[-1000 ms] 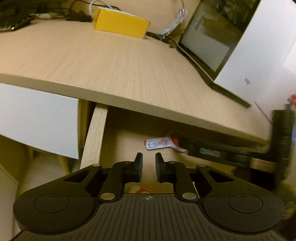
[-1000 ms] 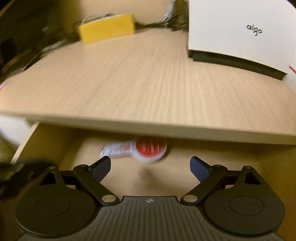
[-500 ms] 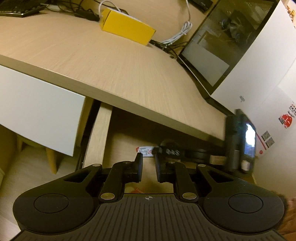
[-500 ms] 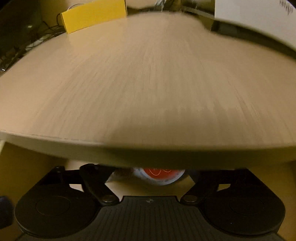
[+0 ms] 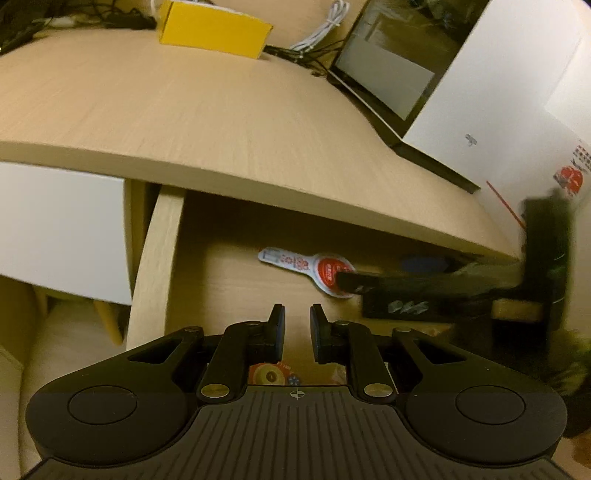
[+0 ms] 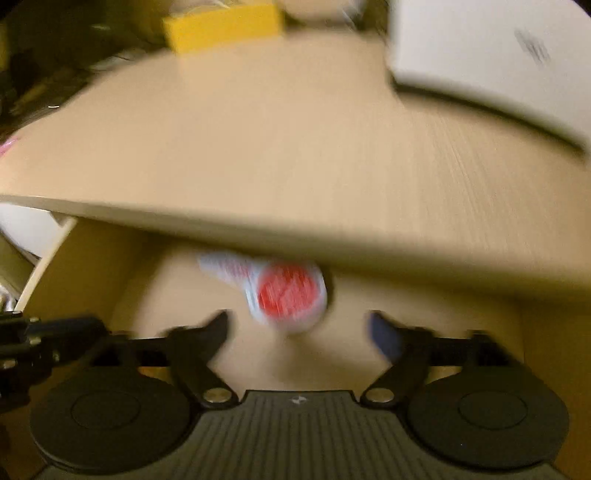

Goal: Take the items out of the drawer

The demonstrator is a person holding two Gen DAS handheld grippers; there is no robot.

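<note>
Seen from the left wrist view, the left gripper (image 5: 297,321) sits at the lower middle of the frame with its jaws drawn close together and nothing between them; only a narrow slit separates the pads. Beyond it lies the open drawer (image 5: 236,295), its pale wooden floor showing under the edge of the desk (image 5: 207,110). A white packet with a round red label (image 5: 310,267) lies flat on the drawer floor, just above and right of the fingertips, partly under the desk edge. From the right side of the frame the right gripper (image 5: 349,282) reaches in (dark and blurred), one finger tip lying over the red end of the packet; whether it touches cannot be told. A yellow box (image 5: 212,24) sits at the upper middle, with white cables (image 5: 321,31) beside it and a dark screen (image 5: 388,62) at the upper right next to a white box (image 5: 509,96).

From the right wrist view everything is smeared by motion. The right gripper (image 6: 301,328) has its jaws spread wide, having just been opening. The packet (image 6: 284,293) sits in the middle of the frame, just above the gap between the fingertips and clear of both pads. The desk (image 6: 258,140) fills the upper half, with the yellow box (image 6: 221,26) at the top and the white box (image 6: 480,55) at the upper right.
</note>
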